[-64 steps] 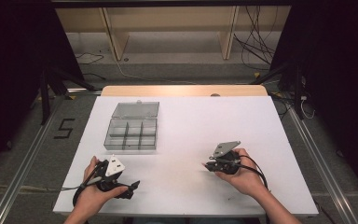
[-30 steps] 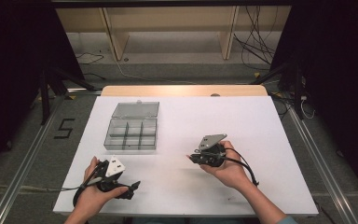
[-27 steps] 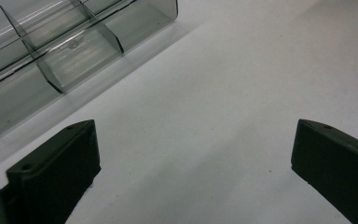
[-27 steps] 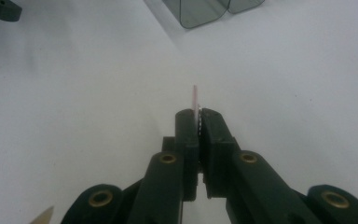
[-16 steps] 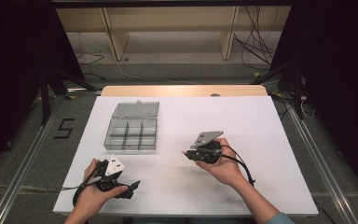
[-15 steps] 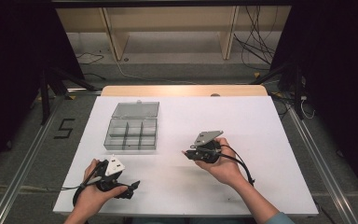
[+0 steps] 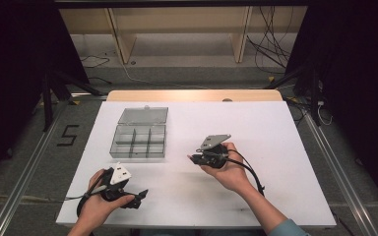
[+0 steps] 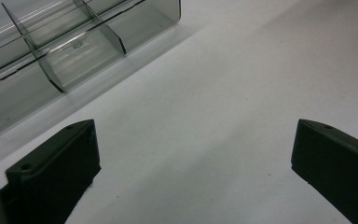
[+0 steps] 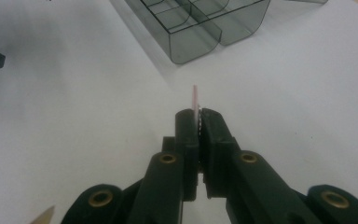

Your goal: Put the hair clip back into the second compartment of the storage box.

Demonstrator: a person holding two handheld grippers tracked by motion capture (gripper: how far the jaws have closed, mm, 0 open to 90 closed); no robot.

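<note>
White table (image 7: 275,128) under you carries the clear smoky plastic compartment box (image 7: 139,141) at the frame's centre-left, and your right gripper (image 9: 198,117), clenched on a thin pink flat piece (image 9: 195,99), has moved left toward it, probably to drop it in, while your left gripper (image 8: 193,154) rests released at the lower left.

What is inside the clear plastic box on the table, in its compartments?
The compartments of the clear box that show look empty, in the high view and both gripper views. Its open lid lies behind it. The right gripper pinches a thin pink strip.

surface: white table (image 7: 275,128) | on it: clear compartment box (image 7: 139,141), lid open, left-centre
</note>
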